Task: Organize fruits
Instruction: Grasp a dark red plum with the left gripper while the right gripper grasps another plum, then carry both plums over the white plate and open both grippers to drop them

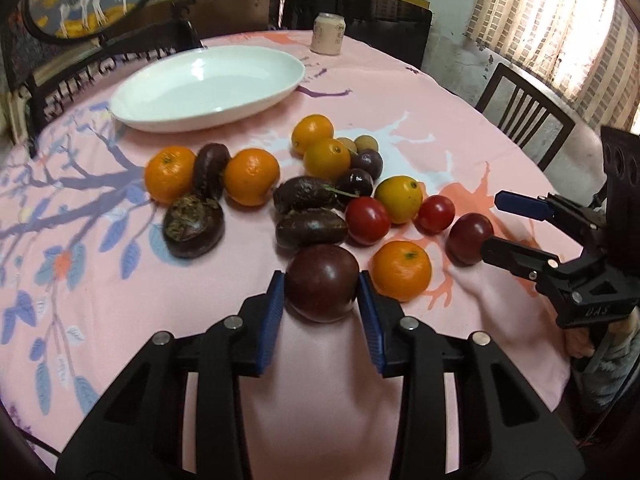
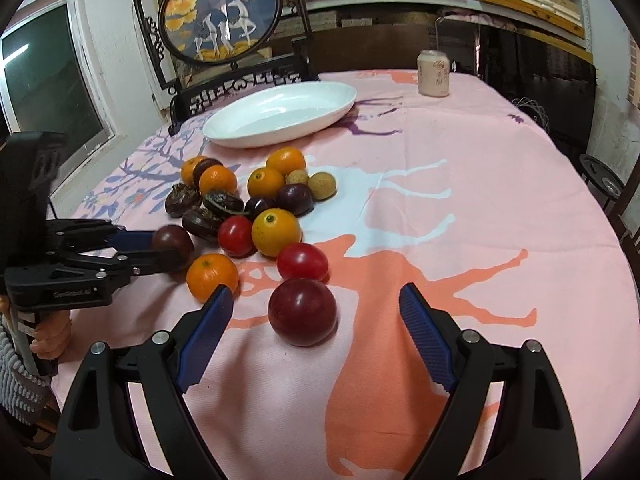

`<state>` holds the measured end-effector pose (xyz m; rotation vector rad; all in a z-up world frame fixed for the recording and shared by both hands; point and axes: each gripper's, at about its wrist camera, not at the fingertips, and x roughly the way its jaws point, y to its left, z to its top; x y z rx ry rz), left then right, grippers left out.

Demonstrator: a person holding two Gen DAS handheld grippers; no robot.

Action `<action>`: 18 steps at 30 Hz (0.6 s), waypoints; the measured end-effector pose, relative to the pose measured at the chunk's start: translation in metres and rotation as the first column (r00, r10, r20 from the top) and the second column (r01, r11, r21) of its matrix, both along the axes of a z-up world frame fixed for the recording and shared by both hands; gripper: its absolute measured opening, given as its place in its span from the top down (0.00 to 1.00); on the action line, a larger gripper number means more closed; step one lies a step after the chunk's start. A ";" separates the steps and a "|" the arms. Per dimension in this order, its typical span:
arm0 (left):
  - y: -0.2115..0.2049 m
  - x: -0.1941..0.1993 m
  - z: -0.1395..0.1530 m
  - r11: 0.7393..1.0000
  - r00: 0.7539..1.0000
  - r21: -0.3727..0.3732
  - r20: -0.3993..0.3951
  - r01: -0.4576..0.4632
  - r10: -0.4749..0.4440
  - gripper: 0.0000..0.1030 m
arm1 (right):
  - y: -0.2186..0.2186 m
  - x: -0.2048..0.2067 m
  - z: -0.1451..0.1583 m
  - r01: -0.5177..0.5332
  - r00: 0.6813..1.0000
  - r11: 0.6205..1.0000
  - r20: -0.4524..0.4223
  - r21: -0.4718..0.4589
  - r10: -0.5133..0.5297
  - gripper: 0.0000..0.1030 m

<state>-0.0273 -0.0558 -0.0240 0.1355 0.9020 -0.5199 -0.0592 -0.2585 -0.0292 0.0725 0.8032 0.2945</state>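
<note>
Plum (image 1: 322,282) clamped in left hand-held gripper (image 1: 322,300), underside hidden

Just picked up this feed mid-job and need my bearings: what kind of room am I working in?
Most likely a home dining room. A round table under a pink printed tablecloth has dining chairs around it, a white oval dish and loose fruit on top, plus a framed round picture standing behind.

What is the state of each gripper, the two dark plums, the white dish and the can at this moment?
left gripper: shut on dark plum, at the table.
right gripper: open, apart from red plum.
red plum: resting on the tablecloth, not held.
white dish: holds no fruit.
can: upright, beyond the dish.
</note>
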 end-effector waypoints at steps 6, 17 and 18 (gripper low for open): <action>0.008 -0.003 0.009 1.000 0.999 -0.008 0.023 -0.022 0.022 0.64 | 0.007 0.008 -0.004 -0.011 0.999 1.000 -0.042 -0.023 0.010 0.40; 0.041 0.070 0.058 0.987 0.987 -0.030 0.024 -0.160 0.161 0.64 | 0.009 0.034 0.042 -0.040 0.999 0.999 -0.002 -0.016 0.040 0.63; 0.041 0.082 0.063 0.984 0.985 -0.039 0.027 -0.172 0.173 0.64 | 0.011 0.046 0.056 -0.036 0.999 0.999 0.029 -0.008 0.037 0.63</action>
